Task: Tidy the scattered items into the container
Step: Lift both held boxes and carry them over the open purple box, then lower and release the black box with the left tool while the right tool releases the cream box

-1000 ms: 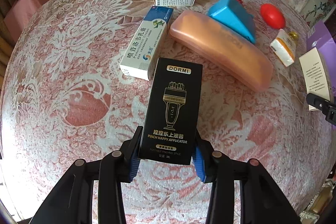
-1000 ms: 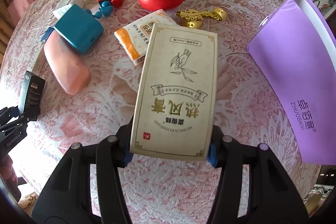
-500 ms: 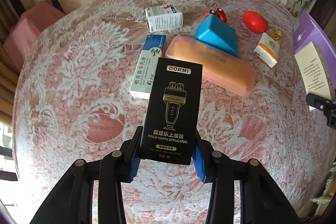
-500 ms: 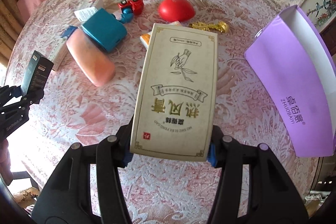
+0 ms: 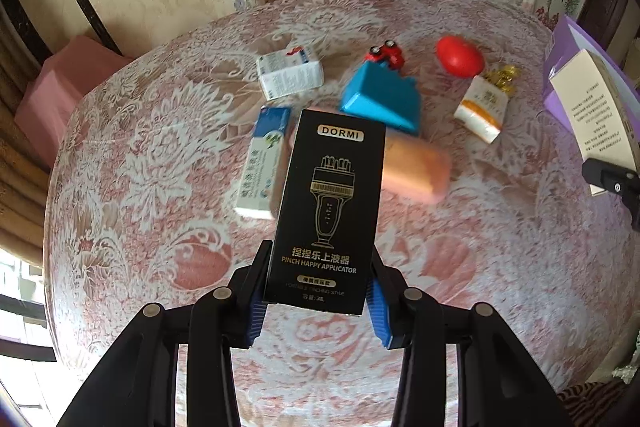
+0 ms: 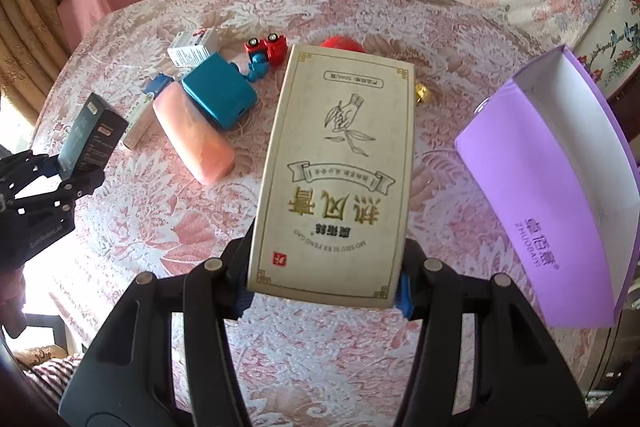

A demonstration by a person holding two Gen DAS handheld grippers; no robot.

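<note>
We grip a tall black cardboard box with gold print [image 5: 328, 211] in our left hand-held gripper [image 5: 318, 301], jaws clamped on its lower sides, above the desk [image 5: 132, 163]. Our right hand-held gripper [image 6: 324, 289] pinches a cream printed carton [image 6: 336, 171] likewise. The open purple cardboard container [image 6: 552, 195] sits just right of it.

L gripper [image 5: 318, 301]: black linkage arms showing silver round pivot pins, blue ribbed pads [image 5: 379, 315] lining fingers. R gripper [image 6: 322, 293]: same black build w/ blue pads. Faint grey lettering showing at left edge, right-wrist view.
</note>
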